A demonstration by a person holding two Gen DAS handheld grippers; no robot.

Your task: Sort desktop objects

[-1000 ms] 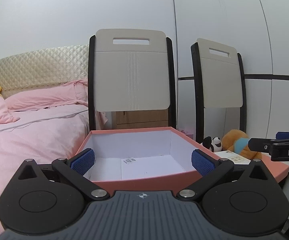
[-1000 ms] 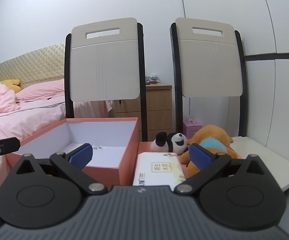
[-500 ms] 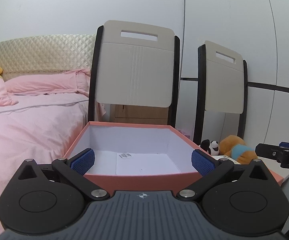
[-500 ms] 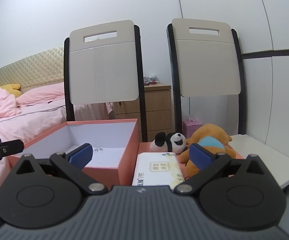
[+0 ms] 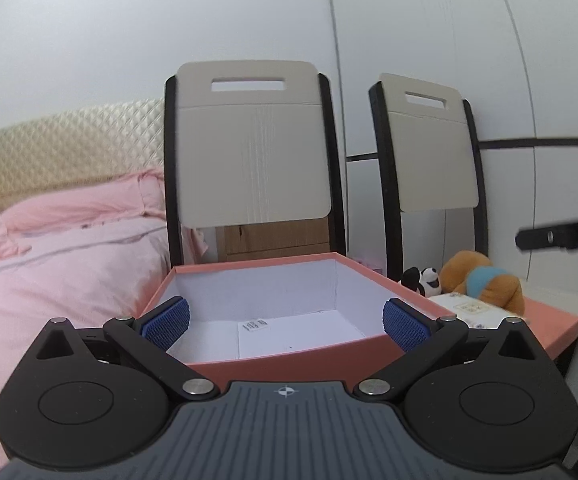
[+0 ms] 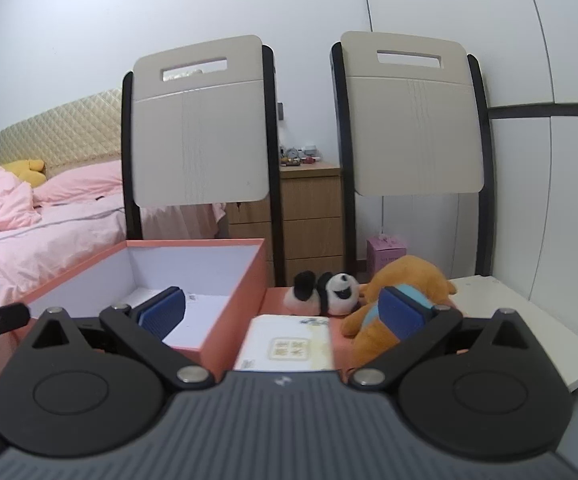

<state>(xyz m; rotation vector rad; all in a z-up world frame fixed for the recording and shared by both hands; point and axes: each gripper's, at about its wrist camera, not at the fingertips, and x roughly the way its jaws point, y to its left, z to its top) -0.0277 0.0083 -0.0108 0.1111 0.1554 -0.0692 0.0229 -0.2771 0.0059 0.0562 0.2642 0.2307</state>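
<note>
Your right gripper (image 6: 283, 308), jaws wide and empty, faces the tissue pack (image 6: 287, 346), long axis pointing away; box (image 6: 233, 304) just left. Left gripper (image 5: 285, 320) also wide.

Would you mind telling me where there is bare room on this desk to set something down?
The box floor is bare except for a small label. The white tabletop right of the orange plush is clear. It is crowded between them: tissue pack, panda and plush sit close together.
</note>
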